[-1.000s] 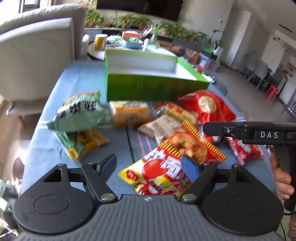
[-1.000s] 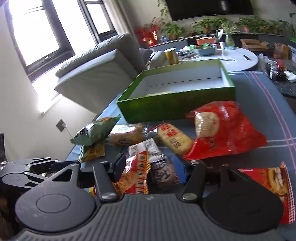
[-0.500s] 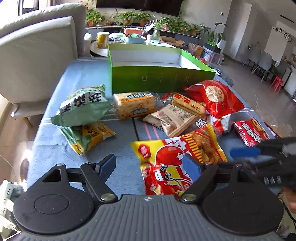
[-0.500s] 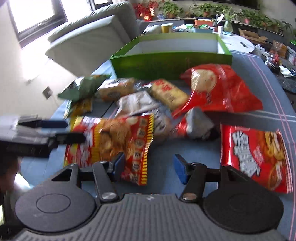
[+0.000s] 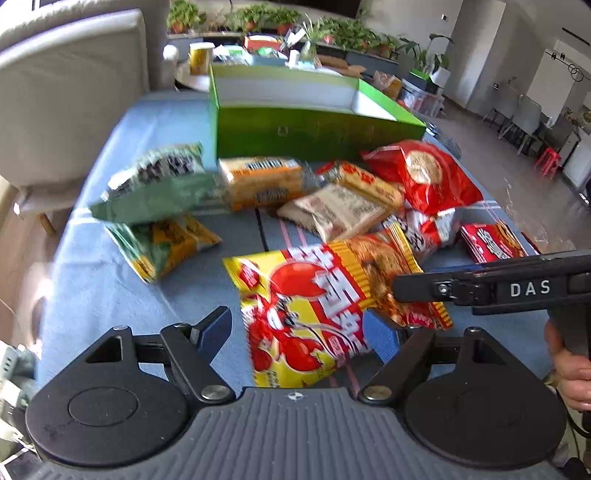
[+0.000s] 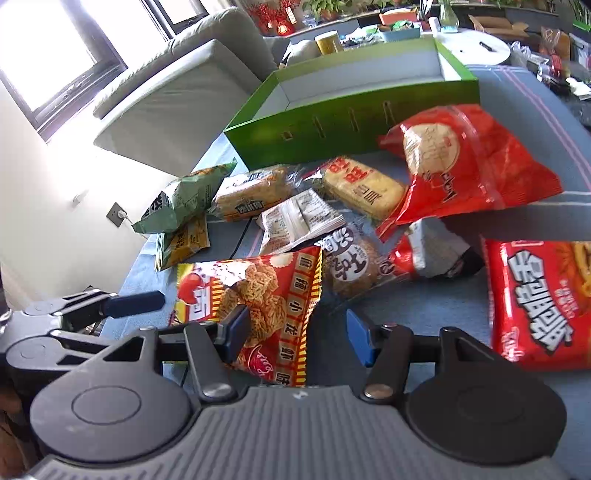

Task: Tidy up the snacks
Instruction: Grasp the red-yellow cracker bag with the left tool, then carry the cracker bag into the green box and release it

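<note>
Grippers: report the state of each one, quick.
Left gripper: open; the yellow-red snack bag lies between the jaws, not pinched.
Right gripper: open; the same bag's end sits between the jaws, not clamped.

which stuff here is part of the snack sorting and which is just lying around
Part of the job:
green box
yellow and red shrimp snack bag
big red cracker bag
green bag
red bag on the right

Just lying about:
grey sofa
yellow cup
potted plants

"DAS" on right gripper (image 5: 417,290) (white letters)
</note>
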`<state>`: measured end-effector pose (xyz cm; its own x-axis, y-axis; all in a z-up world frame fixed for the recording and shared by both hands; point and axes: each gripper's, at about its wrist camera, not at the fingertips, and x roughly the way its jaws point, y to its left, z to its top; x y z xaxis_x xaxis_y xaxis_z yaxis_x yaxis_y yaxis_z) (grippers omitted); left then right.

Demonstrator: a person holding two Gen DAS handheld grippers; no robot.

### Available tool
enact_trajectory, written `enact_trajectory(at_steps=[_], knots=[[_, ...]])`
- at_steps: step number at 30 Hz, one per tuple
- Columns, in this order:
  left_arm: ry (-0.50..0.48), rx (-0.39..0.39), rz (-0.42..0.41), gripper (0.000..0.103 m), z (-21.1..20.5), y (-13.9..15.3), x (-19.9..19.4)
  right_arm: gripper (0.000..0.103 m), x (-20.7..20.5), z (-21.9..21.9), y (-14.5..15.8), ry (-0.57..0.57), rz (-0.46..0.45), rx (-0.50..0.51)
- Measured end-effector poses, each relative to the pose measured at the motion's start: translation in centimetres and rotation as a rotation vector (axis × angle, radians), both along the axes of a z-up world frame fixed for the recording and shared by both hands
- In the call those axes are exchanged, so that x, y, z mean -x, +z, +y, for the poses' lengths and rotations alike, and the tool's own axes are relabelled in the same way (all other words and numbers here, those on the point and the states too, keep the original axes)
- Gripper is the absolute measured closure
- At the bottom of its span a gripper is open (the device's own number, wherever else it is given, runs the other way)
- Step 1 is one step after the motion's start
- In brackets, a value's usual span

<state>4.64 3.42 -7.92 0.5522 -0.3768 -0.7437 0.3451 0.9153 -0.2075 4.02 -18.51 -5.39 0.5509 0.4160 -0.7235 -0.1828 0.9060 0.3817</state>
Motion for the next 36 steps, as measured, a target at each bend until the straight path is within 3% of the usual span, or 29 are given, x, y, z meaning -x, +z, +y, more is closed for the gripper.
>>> enact_trajectory(at_steps=[5, 13, 19, 25, 36], knots=[[-0.019, 0.063, 0.037, 0.027, 0.0, -0.8, -0.4, 0.043, -0.1, 0.3, -0.3, 0.020, 0.015, 0.005], [-0.037, 0.034, -0.005, 0.034, -0.7, -0.3, 0.1, 0.043, -0.5, 0.8, 0.0, 0.041, -0.002, 0.006], [-0.063, -0.032, -0.112, 0.049, -1.7, 1.3, 1.4, 0.057, 0.0, 1.4, 0.4, 0.075, -0.028, 0.007], [-0.089, -0.048, -0.254, 0.049, -2.4, 4.2, 2.5, 0.057, 1.2, 1.1, 3.2, 0.073, -0.138, 0.013], [-0.115, -0.004, -0.333, 0.049, -3.9, 6.6, -0.9, 0.057, -1.0, -0.7, 5.7, 0.010, -0.210, -0.029]])
